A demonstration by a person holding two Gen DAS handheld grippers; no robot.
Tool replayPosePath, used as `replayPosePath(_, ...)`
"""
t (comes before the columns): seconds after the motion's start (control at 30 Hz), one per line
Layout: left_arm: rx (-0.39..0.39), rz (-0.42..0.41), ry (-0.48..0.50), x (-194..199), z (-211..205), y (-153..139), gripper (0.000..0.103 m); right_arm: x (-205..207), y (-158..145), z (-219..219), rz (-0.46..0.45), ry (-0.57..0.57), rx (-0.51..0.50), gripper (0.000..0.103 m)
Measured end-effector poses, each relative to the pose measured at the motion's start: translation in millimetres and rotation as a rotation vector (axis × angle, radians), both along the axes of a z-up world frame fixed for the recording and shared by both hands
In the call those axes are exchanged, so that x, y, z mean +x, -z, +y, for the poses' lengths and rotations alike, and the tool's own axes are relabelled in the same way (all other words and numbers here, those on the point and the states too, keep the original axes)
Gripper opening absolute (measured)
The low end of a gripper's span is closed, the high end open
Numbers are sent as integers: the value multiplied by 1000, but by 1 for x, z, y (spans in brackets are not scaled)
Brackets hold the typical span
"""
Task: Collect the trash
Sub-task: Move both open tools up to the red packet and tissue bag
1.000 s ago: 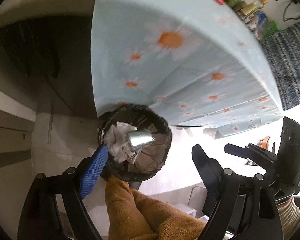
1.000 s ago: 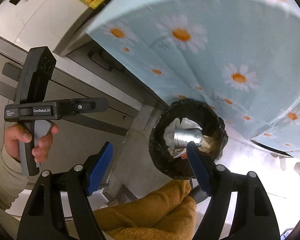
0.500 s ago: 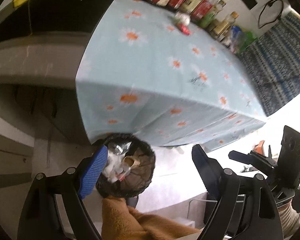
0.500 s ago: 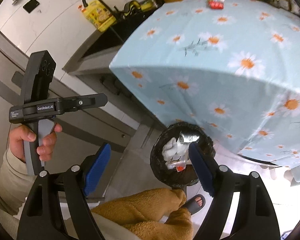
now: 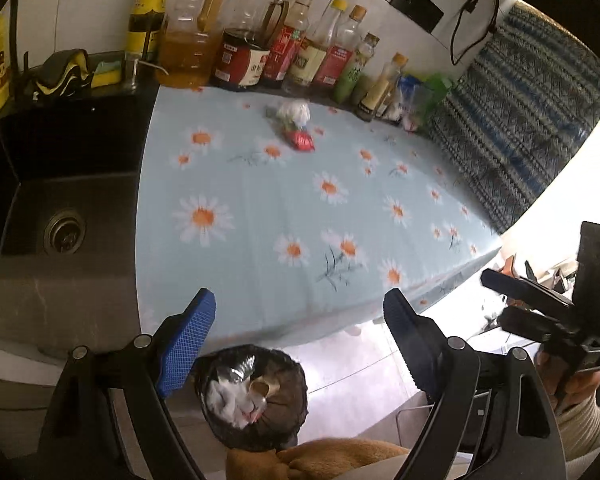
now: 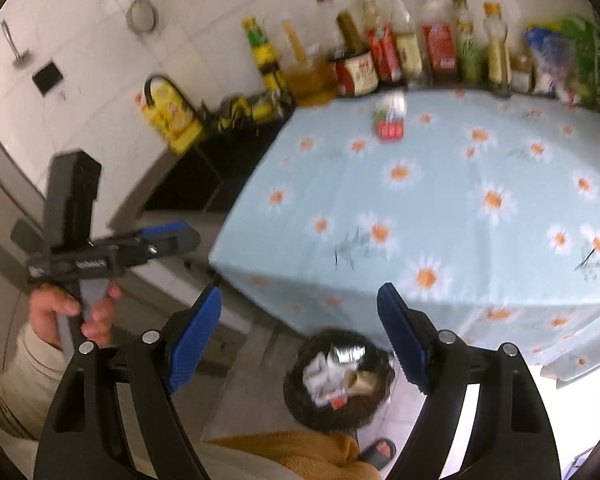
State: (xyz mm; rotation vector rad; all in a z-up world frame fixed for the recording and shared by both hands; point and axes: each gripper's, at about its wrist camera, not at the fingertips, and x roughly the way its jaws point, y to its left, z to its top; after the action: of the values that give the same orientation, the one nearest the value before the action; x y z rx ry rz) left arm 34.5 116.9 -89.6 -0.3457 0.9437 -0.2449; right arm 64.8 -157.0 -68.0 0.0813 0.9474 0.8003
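A black-lined trash bin point(image 5: 256, 396) on the floor holds crumpled white paper, foil and a wrapper; it also shows in the right wrist view point(image 6: 338, 384). On the daisy tablecloth point(image 5: 300, 208), at its far side, lie a red wrapper point(image 5: 301, 140) and a crumpled white bag point(image 5: 294, 112), seen too in the right wrist view as wrapper point(image 6: 390, 130) and bag point(image 6: 389, 106). My left gripper point(image 5: 300, 320) is open and empty above the bin. My right gripper point(image 6: 300, 318) is open and empty, also near the table's front edge.
A row of sauce and oil bottles point(image 5: 276, 52) lines the wall behind the table. A dark sink point(image 5: 60, 216) is left of the table. A patterned blue cloth point(image 5: 516, 128) hangs at the right. The person's orange-clad leg point(image 5: 320, 460) is below.
Both grippers have risen and tilted up from over the bin, so the tabletop and bottles are now in view. Both stay open and empty.
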Motion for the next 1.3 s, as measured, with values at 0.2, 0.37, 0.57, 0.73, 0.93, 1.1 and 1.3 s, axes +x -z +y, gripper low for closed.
replayPosePath(0.2,-8,-14,10,15,5,-1,84,11,-7,2,-20,62,19,80)
replayPosePath(0.37,-8,-14,26,26,6,2,84,20,-9,5,-30,77,17,80)
replayPosePath(0.57,-30,-15,-4,42,10,4,84,52,-8,12,-21,79,-14,80)
replayPosePath(0.73,-41,-22,-46,57,9,10,84,92,3,12,-3,68,-37,80)
replayPosePath(0.93,-58,37,-114,87,1,26,84,159,27,15,41,17,-66,80)
replayPosePath(1.1,-33,71,-152,116,-16,33,84,218,43,21,49,-42,-80,80)
replayPosePath(1.3,8,116,-216,144,-31,33,84,288,62,36,60,-99,-70,80)
